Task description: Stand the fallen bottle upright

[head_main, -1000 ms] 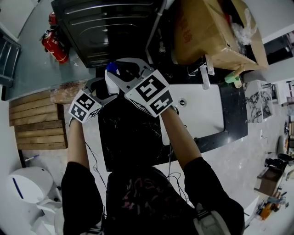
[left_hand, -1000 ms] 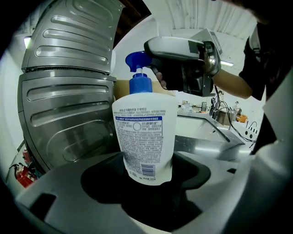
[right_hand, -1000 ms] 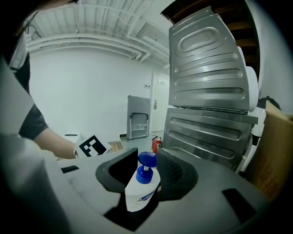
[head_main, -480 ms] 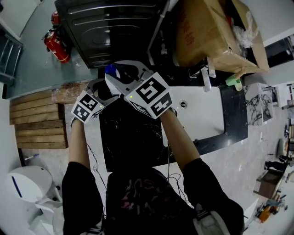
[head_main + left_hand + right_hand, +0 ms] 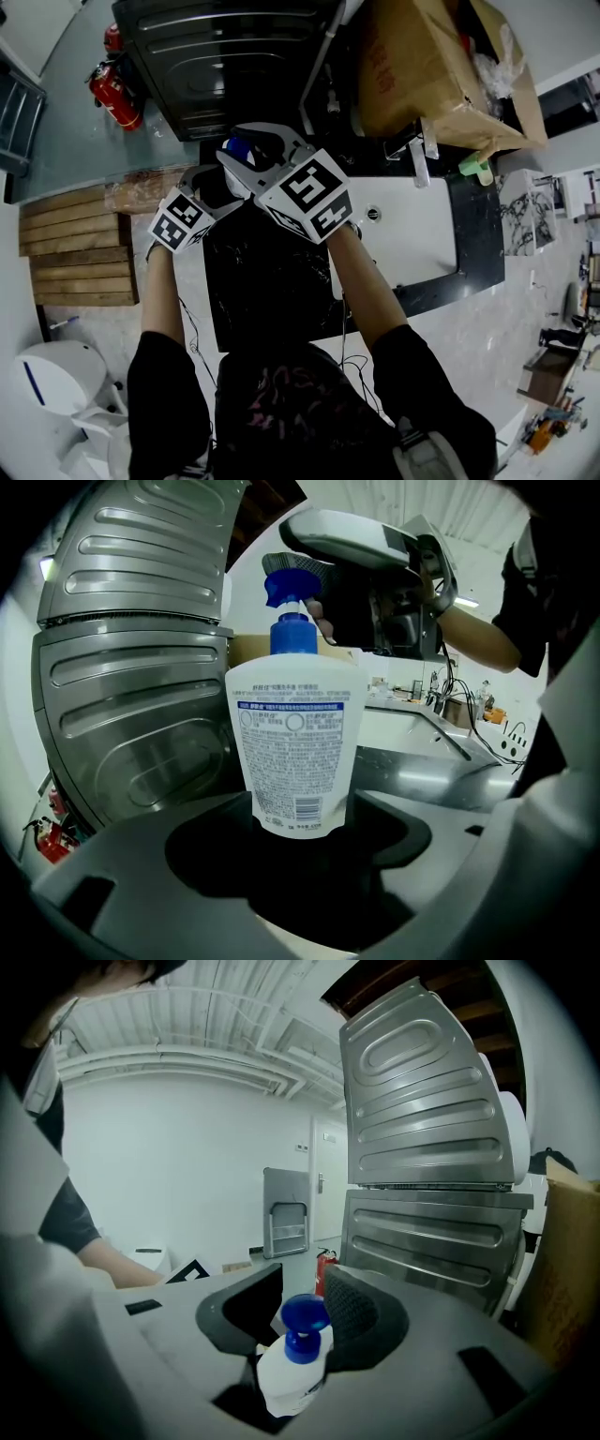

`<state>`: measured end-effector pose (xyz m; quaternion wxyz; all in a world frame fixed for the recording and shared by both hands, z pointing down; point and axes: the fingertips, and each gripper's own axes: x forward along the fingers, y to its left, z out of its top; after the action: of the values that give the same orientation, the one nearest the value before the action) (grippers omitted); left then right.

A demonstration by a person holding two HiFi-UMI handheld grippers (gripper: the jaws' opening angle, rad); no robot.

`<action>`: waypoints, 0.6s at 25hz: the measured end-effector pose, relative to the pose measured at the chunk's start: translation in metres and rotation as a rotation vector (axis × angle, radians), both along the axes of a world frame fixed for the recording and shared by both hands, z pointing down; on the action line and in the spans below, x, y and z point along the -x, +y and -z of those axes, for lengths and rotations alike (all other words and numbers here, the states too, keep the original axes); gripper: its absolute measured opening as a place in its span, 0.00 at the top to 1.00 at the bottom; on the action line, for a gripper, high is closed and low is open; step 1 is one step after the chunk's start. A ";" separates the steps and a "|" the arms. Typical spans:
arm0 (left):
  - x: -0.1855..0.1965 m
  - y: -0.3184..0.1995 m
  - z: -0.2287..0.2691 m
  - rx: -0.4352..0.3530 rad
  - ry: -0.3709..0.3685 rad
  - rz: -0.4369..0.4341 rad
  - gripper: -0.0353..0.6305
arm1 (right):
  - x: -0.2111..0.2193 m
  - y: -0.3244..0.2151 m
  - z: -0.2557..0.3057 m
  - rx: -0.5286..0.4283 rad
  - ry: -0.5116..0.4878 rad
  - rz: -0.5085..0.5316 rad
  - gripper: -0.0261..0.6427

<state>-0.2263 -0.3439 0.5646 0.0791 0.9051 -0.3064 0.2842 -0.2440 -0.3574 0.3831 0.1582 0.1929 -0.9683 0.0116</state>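
**Bottle**: white with a blue pump, upright, at 11 o'clock in the head view, over the black top.
**Right gripper**: jaws partly closed, clamped on the bottle's neck and shoulder.
**Left gripper**: jaws spread wide, flanking the base without pressing on it.
**Handling:** probably best to lower it straight, seat the base flat, keep the left jaws guarding, and release the right slowly.

Bottle stands upright between the left tool's spread jaws.
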 end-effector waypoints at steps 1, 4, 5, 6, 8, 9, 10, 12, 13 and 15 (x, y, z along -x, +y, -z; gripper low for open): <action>0.000 0.001 0.000 0.001 -0.001 0.002 0.42 | 0.000 0.000 0.000 0.000 0.001 -0.002 0.75; 0.001 0.001 0.001 0.002 0.011 0.012 0.42 | 0.001 0.001 -0.002 0.002 0.008 -0.004 0.75; 0.001 0.001 0.002 0.001 0.015 0.014 0.42 | 0.000 0.001 -0.003 0.002 0.011 -0.005 0.75; 0.001 0.001 0.002 0.001 0.015 0.014 0.43 | 0.000 0.001 -0.004 0.004 0.014 -0.006 0.75; 0.001 0.001 0.002 -0.001 0.011 0.011 0.43 | -0.001 0.001 -0.006 0.007 0.018 -0.009 0.75; 0.001 0.001 0.001 -0.003 0.009 0.011 0.43 | -0.001 0.002 -0.006 0.008 0.018 -0.009 0.75; 0.002 0.001 0.001 -0.003 0.007 0.011 0.43 | -0.002 0.002 -0.006 0.007 0.018 -0.010 0.75; 0.002 0.002 0.000 0.000 0.005 0.013 0.43 | -0.003 0.002 -0.006 0.003 0.020 -0.014 0.75; 0.003 0.003 0.000 0.002 0.003 0.015 0.42 | -0.005 0.002 -0.006 0.002 0.020 -0.017 0.75; 0.005 0.004 0.000 0.002 0.003 0.023 0.43 | -0.008 0.000 -0.004 0.002 0.014 -0.030 0.75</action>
<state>-0.2315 -0.3397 0.5642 0.0837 0.9017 -0.3166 0.2824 -0.2357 -0.3573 0.3875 0.1651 0.2071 -0.9642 0.0135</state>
